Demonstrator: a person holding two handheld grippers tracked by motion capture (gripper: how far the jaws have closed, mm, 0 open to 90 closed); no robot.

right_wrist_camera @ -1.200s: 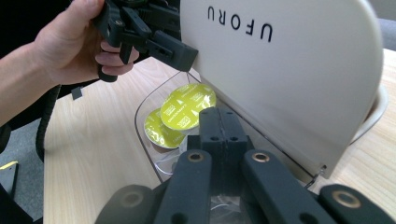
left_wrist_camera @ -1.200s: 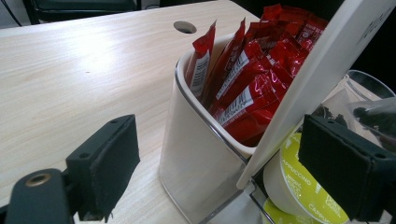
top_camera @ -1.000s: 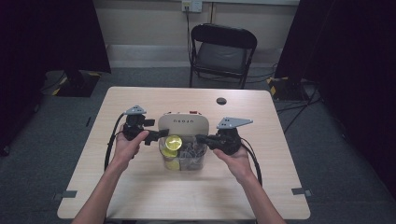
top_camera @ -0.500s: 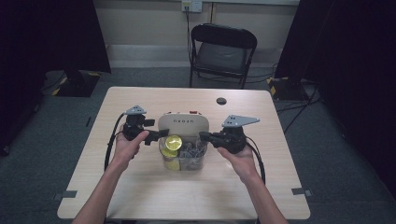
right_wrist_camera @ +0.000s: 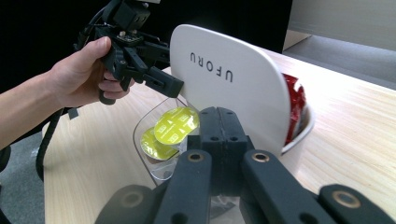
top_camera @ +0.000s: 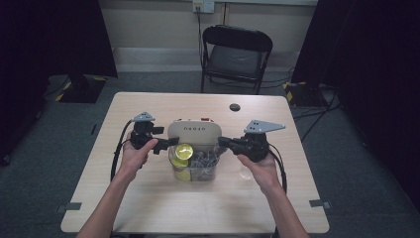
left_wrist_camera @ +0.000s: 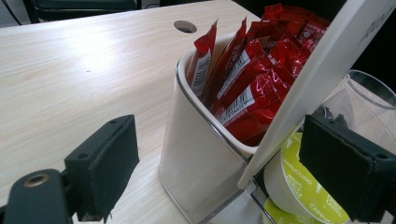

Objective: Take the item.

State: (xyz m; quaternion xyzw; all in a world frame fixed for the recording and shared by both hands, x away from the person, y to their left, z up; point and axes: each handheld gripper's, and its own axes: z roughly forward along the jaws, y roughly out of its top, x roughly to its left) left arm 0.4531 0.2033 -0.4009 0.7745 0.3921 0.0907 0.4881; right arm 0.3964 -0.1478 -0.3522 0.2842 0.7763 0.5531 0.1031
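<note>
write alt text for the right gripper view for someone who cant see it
The right claw, jaws shut with nothing between them, points at a clear container holding yellow-green coffee capsules, beside a white lid printed UFORU. Behind the lid, red sachets fill a white compartment. At upper left, a hand holds the left claw at the lid's edge, on a light wooden table.

1. A black folding chair (top_camera: 236, 57) stands at the top centre, behind the table.
2. The light wooden table (top_camera: 148, 208) fills the middle, with a round dark cable hole (top_camera: 235, 107) near its far edge.
3. A wall socket (top_camera: 203, 5) sits at the top edge, its cord hanging down.
4. Black curtains (top_camera: 381, 74) darken both sides.
</note>
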